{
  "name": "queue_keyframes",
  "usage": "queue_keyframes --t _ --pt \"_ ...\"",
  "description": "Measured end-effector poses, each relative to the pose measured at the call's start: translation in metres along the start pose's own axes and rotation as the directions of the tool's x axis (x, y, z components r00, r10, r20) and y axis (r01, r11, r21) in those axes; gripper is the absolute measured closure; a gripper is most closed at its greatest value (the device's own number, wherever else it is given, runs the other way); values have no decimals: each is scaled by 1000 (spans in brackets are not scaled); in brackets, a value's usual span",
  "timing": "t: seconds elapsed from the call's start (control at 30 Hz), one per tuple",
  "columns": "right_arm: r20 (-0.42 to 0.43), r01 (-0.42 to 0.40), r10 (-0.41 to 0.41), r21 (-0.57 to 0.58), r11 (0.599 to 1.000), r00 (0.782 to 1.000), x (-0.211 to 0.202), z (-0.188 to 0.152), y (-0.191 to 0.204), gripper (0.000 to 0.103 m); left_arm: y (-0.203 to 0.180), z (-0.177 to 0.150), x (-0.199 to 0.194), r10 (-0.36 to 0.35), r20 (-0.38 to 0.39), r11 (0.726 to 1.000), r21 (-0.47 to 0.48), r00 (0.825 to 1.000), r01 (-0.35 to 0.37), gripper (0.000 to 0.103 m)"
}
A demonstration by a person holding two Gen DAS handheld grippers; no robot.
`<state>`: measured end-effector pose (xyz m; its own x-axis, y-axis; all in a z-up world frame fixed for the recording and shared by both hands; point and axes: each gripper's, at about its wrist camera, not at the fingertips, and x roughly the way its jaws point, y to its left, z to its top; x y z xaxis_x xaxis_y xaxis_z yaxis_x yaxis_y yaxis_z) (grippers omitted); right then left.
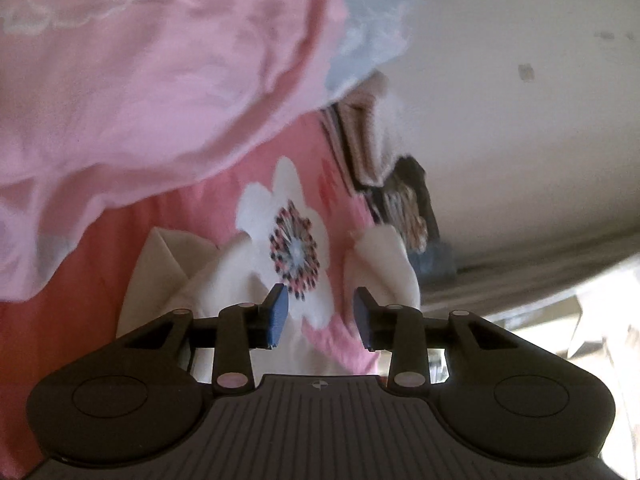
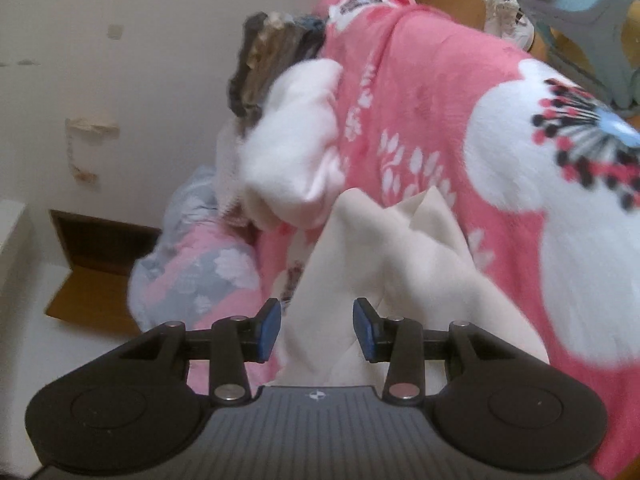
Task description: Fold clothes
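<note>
Cream garment point(image 2: 400, 264) lies just ahead of your right gripper point(image 2: 316, 330), running away from it; the left gripper point(image 1: 320, 316) sees it off to its left. Both sets of jaws stand apart, empty, so your right is nearer.

The blanket point(image 2: 432, 92) is coral pink with big white flowers (each centre pale blue, ringed with black and red dots). The cloth point(image 2: 384, 256) on it is plain cream. Another garment point(image 1: 132, 80) is light pink, and the gripper pads point(image 1: 279, 312) are blue.
</note>
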<state>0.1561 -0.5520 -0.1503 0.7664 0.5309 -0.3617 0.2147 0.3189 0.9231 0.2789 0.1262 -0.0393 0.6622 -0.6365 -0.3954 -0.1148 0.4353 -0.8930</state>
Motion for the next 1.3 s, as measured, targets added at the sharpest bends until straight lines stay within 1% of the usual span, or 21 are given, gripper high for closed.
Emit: queue_keyframes --t 0.13,0.23,0.3,0.37,0.4,0.43,0.5,0.53,0.57,0.6,0.67,0.73,0.8,0.93,1.03,1.07,1.1,1.13,1.2,1.27,1.3 --pt "38 -87 86 29 996 996 -49 -25 4 60 -25 -30 -42 47 -48 993 110 998 -42 68" --pt "42 -93 89 114 989 995 -71 -51 -12 60 -32 -63 -62 97 -91 981 178 991 -80 65" --pt "29 -55 51 168 984 998 -76 -70 -29 59 -18 -86 -67 136 -115 977 182 984 -114 59" --pt "28 -6 0 204 979 1000 -75 -83 -47 58 5 -107 -65 184 -136 975 154 974 -162 58" --pt "27 19 -25 221 975 999 -74 -89 -56 58 19 -117 -63 185 -143 978 126 972 -167 58" --pt "26 43 -51 238 970 998 -73 -95 -64 58 33 -125 -61 171 -152 984 80 973 -161 58" --pt "60 78 -95 236 969 994 -70 -101 -74 57 58 -139 -57 137 -167 989 -29 976 -144 58" --pt "78 92 -113 236 967 990 -68 -101 -78 56 72 -146 -57 104 -153 987 -108 983 -121 56" --pt "103 100 -126 230 968 987 -65 -101 -80 55 82 -151 -58 78 -126 979 -176 989 -100 50" --pt "125 110 -141 226 968 982 -62 -101 -80 55 89 -154 -58 72 -94 972 -218 993 -91 44" --pt "153 116 -150 215 970 977 -54 -97 -80 55 95 -156 -56 89 -41 975 -203 995 -95 43" --pt "177 103 -141 206 973 974 -47 -93 -78 54 98 -154 -52 99 -19 979 -177 995 -100 43" --pt "186 85 -121 191 978 975 -40 -88 -78 50 102 -150 -47 98 -2 981 -169 995 -97 43" --pt "185 92 -122 167 982 975 -23 -78 -78 49 108 -143 -38 101 44 980 -176 994 -92 44" --pt "189 105 -132 144 984 973 -13 -72 -76 49 100 -141 -30 124 63 985 -131 990 -115 48" --pt "193 112 -137 134 985 972 -10 -71 -74 50 97 -141 -26 145 70 985 -106 987 -137 58" --pt "198 128 -150 121 984 969 -9 -70 -72 58 94 -140 -26 153 79 986 -83 985 -147 71" --pt "203 144 -163 107 984 965 -8 -70 -69 65 91 -139 -26 154 89 987 -61 984 -149 79" --pt "215 168 -176 53 984 961 -9 -72 -62 76 85 -136 -29 145 111 989 -14 983 -145 84" --pt "228 185 -175 -24 982 958 -15 -77 -50 80 70 -135 -36 122 139 990 56 983 -131 86" --pt "232 176 -158 -55 983 960 -19 -80 -43 82 62 -134 -40 111 151 989 83 982 -124 87"
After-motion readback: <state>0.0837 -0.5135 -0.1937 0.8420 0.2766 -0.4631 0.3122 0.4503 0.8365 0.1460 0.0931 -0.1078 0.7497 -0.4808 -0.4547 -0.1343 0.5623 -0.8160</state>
